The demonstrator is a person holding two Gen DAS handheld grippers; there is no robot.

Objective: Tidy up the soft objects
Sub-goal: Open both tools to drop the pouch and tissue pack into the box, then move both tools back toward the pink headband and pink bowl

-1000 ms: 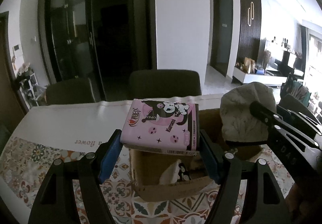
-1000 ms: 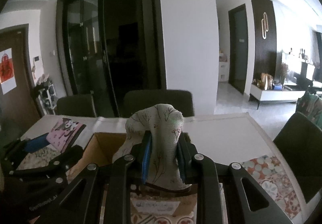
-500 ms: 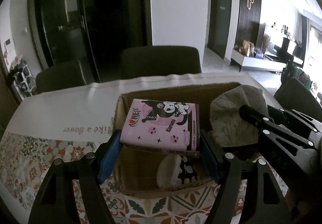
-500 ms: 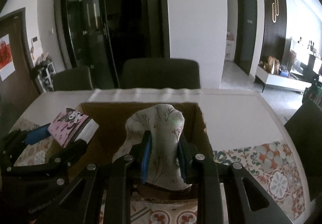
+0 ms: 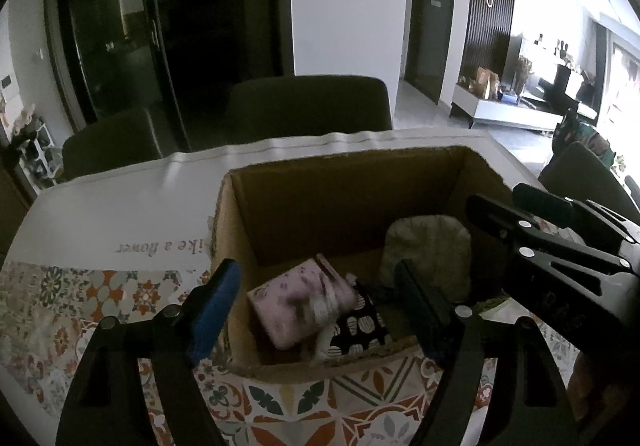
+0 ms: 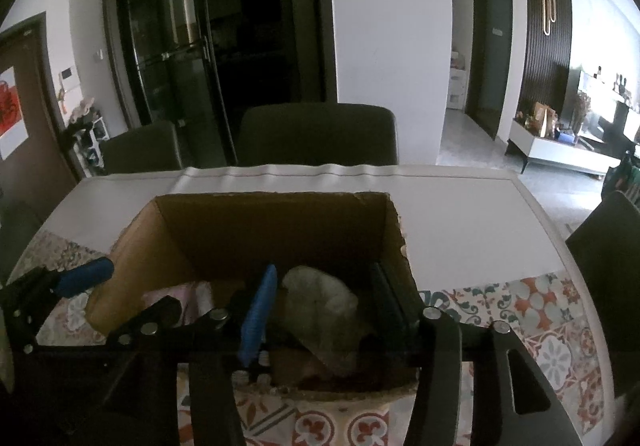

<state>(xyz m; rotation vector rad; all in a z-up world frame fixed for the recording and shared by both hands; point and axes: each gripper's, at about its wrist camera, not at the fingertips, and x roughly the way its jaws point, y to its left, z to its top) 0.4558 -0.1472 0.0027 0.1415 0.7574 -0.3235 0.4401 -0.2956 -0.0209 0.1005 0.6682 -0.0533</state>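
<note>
An open cardboard box (image 5: 304, 205) (image 6: 280, 230) stands on the table. A pink cartoon-print packet (image 5: 300, 302) lies tilted and motion-blurred inside it, on a black and white patterned item (image 5: 360, 330); its pink edge shows in the right wrist view (image 6: 188, 298). A pale branch-print cloth (image 5: 424, 250) (image 6: 320, 306) lies at the box's right side. My left gripper (image 5: 316, 286) is open and empty above the box's near wall. My right gripper (image 6: 324, 286) is open over the box with the cloth loose between its fingers.
The table has a white runner (image 5: 120, 205) and a patterned tile-print cloth (image 5: 60, 306) (image 6: 540, 306). Dark chairs (image 5: 308, 105) (image 6: 320, 133) stand at the far side, another at the right (image 6: 612, 258). Each gripper shows at the edge of the other's view.
Both grippers have opened. The pink packet has dropped from my left gripper into the box. The cloth has dropped from my right gripper into the box. Both grippers have tilted down towards the box.
</note>
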